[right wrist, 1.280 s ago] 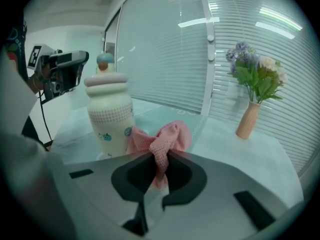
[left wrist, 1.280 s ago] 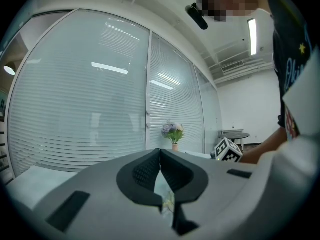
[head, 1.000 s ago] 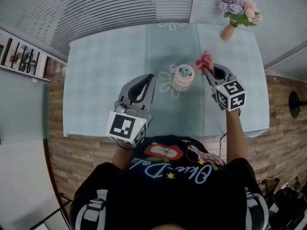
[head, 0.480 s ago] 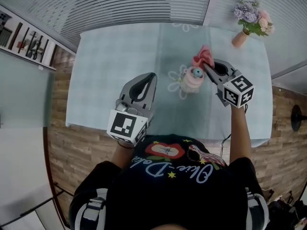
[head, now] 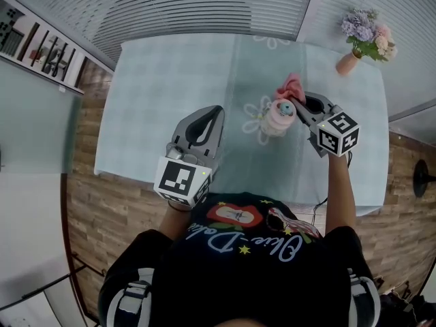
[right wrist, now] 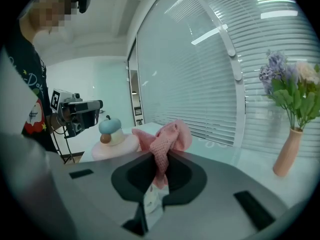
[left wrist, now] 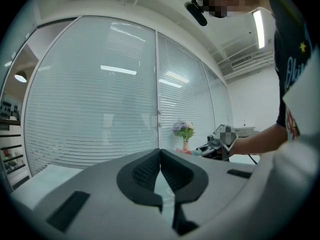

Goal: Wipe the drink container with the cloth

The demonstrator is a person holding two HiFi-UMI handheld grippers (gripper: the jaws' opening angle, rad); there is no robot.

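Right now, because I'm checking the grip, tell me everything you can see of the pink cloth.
The pink cloth looks like soft, mesh-textured fabric, bunched into loose folds. The right gripper is shut on its lower part, so the rest puffs out past the jaws, held above the table. It sits beside the top of the pink drink container; whether they touch can't be told.

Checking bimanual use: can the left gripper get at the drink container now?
Probably yes: bare tablecloth lies between the left gripper and the drink container; the right gripper, shut on the cloth, sits at its other side.
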